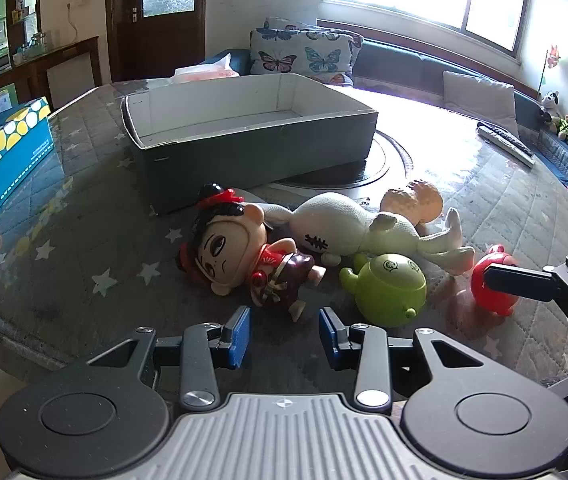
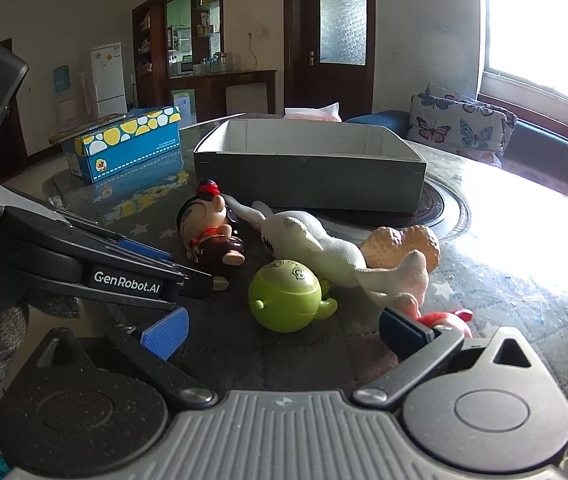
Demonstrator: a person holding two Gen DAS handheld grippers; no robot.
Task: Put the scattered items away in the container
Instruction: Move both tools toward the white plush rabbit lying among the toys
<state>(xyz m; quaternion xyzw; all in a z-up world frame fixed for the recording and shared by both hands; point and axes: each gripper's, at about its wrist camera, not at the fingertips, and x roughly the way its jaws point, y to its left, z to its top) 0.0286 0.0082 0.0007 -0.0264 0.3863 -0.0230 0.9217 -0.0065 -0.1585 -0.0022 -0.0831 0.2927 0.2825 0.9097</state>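
Toys all on table in front of empty box [image 1: 243,136]: doll [image 1: 239,252], white plush [image 1: 364,228], green toy [image 1: 390,288], red toy [image 1: 494,284]. Nothing packed yet. Left gripper [image 1: 285,336] spread, empty; right gripper [image 2: 284,332] spread wide, empty.

Your left gripper [image 1: 284,335] sits low and level with its jaws parted, nothing between the blue pads [image 1: 240,336]. Your right gripper [image 2: 284,330] is spread wider, also holding nothing, angled in so each one pokes into the other's camera.
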